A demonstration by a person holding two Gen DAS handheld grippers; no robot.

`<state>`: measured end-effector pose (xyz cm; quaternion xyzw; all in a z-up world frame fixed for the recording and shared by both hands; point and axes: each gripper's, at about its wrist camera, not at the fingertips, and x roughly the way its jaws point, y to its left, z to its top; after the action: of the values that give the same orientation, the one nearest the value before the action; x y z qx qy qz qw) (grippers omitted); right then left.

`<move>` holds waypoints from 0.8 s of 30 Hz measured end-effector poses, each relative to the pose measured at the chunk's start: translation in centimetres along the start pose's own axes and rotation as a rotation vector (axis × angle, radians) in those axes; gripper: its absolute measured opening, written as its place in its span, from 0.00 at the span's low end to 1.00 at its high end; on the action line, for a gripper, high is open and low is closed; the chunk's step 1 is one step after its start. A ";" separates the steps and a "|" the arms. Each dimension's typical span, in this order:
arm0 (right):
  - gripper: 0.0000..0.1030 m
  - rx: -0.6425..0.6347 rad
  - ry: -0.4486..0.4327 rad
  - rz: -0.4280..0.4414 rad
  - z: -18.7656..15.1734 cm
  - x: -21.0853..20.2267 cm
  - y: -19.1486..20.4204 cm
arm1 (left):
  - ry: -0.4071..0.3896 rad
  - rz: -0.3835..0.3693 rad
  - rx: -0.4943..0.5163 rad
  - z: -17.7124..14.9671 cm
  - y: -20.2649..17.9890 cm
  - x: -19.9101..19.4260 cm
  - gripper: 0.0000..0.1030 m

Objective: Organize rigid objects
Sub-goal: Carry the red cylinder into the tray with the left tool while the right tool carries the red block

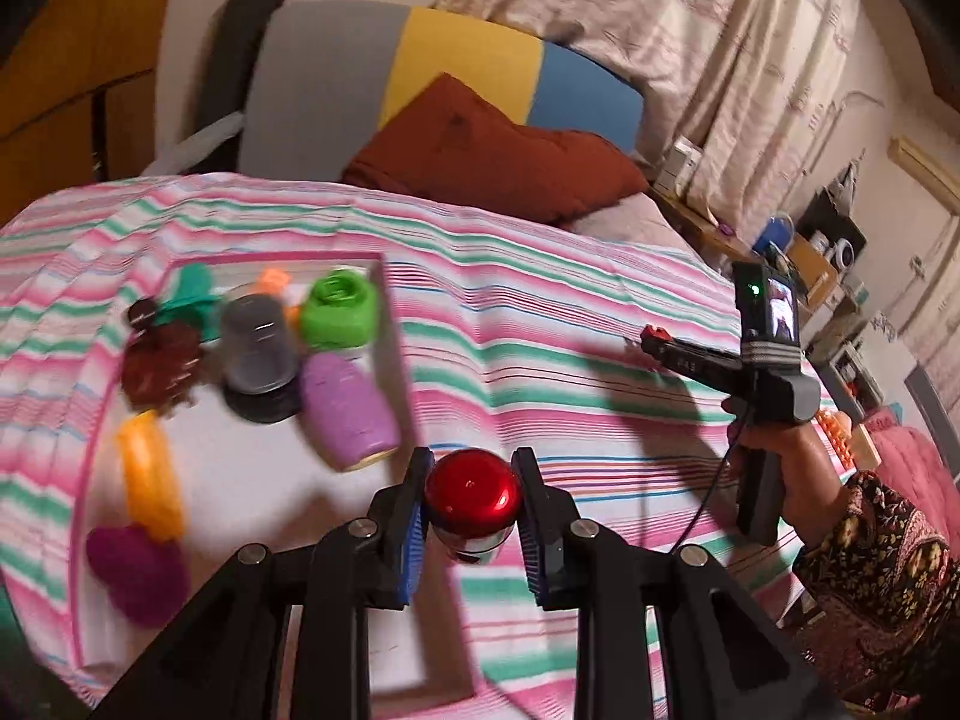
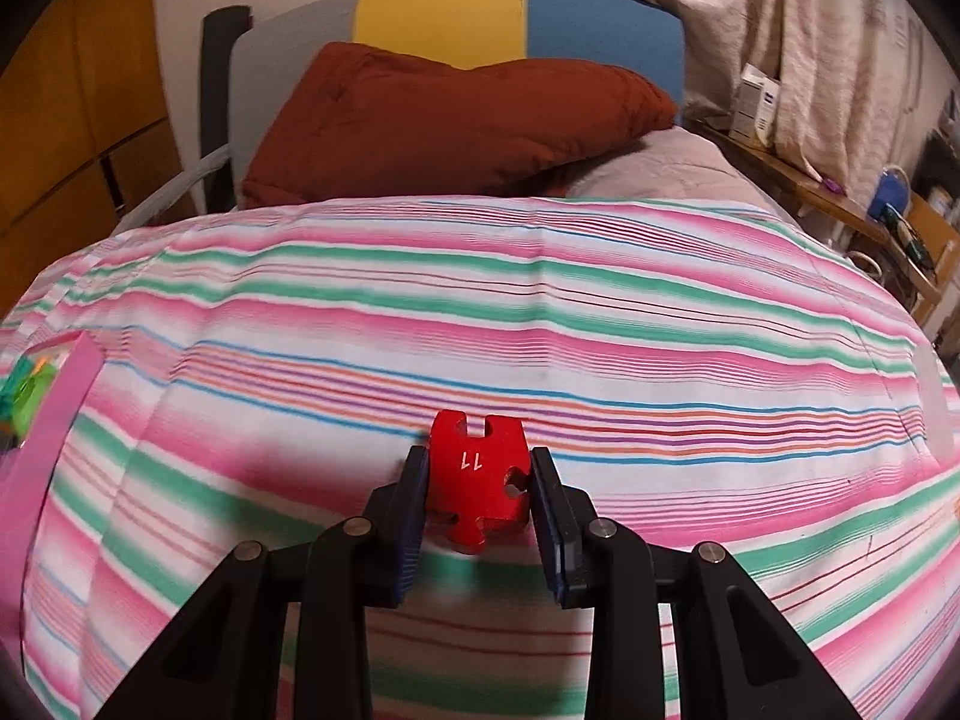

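My left gripper is shut on a shiny red round-topped object with a silver base, held just right of a pink-rimmed tray. The tray holds a green piece, a purple cylinder, a grey cup, an orange piece, brown and magenta items. My right gripper is shut on a red puzzle-shaped block marked 11, above the striped bedspread. That gripper also shows in the left wrist view.
A striped pink, green and white bedspread covers the bed. A rust-red pillow lies at the headboard. A cluttered wooden shelf runs along the right side. The tray's edge shows at the far left.
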<state>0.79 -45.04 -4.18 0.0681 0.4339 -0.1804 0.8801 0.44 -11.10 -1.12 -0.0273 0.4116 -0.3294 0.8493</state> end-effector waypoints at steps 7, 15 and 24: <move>0.32 -0.027 0.006 0.057 -0.7 -1.3 3.1 | -0.024 0.039 -0.091 -1.0 4.0 -1.5 0.25; 0.32 -0.051 -0.043 0.161 -1.1 -4.5 6.6 | 0.029 0.049 -0.139 -2.0 6.9 -1.1 0.25; 0.32 -0.068 -0.074 0.283 -2.1 -7.6 10.0 | 0.072 0.084 -0.119 -2.5 7.5 -0.8 0.38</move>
<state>-1.27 -33.26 0.19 0.0920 0.3932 -0.0418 0.9139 2.34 -4.21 -4.65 -0.0487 0.4614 -0.2689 0.8440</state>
